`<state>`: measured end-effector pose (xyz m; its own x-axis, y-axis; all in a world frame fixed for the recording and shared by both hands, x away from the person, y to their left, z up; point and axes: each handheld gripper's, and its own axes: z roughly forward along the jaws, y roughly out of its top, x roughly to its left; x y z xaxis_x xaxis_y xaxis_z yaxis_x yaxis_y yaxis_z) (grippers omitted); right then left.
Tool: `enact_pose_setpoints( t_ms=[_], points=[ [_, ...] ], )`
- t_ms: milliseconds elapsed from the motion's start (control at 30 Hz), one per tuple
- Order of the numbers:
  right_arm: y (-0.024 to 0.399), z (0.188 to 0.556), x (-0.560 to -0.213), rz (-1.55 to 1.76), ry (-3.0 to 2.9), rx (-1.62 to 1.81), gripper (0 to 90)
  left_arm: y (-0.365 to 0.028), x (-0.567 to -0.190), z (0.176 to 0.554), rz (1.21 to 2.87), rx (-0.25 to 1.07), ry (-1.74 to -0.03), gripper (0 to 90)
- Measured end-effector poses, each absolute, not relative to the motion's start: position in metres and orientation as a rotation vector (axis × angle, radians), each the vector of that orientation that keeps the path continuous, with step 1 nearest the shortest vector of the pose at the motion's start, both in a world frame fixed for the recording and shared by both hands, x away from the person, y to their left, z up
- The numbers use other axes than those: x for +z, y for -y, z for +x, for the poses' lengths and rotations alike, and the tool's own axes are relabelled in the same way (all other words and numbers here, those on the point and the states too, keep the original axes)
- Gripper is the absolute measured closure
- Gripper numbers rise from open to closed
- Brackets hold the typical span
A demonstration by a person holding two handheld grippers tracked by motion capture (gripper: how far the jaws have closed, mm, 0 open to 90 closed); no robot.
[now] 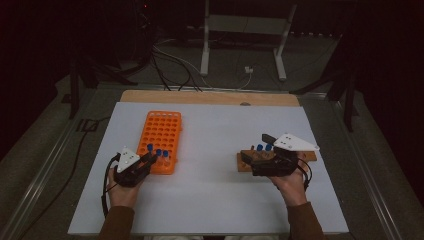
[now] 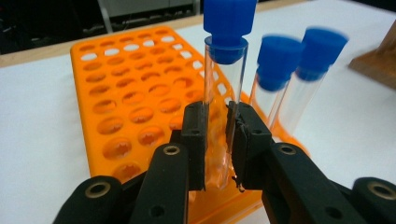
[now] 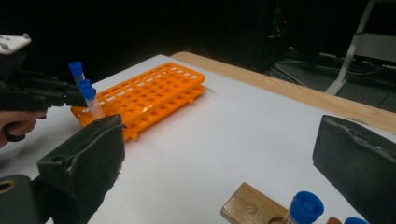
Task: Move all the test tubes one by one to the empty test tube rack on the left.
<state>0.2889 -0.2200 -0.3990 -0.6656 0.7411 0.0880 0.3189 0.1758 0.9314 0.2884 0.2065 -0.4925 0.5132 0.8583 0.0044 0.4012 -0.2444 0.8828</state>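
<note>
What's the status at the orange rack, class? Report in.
Left gripper shut on blue-capped tube, lowering into orange rack. Right gripper open above wooden block. Two racked tubes close alongside.

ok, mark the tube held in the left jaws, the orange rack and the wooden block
held tube (image 2: 224,88), left gripper view, on the clear glass below the blue cap.
orange rack (image 1: 162,127), high view, on the holed top face.
wooden block (image 3: 247,205), right gripper view, on its near top corner.

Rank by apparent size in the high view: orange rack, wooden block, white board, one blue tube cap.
1. White board
2. Orange rack
3. Wooden block, partly hidden by the right tongs, so less sure
4. Blue tube cap
</note>
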Motion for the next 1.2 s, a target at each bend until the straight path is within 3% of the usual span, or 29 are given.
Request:
enact_pose_setpoints(
  t_ms=[700, 867, 1200],
  points=[
    [0.226, 0.287, -0.401, 1.011, -2.065, 1.495, 2.4, -0.206, -0.498, 0.288, 1.886, 0.593, -1.094, 76.9],
    [0.227, 0.288, -0.401, 1.016, -2.061, 1.498, 2.4, -0.21, -0.496, 0.286, 1.857, 0.602, -1.114, 63.6],
    [0.234, 0.289, -0.402, 1.037, -2.045, 1.487, 2.4, -0.219, -0.484, 0.276, 1.791, 0.561, -1.096, 51.7]
  ],
)
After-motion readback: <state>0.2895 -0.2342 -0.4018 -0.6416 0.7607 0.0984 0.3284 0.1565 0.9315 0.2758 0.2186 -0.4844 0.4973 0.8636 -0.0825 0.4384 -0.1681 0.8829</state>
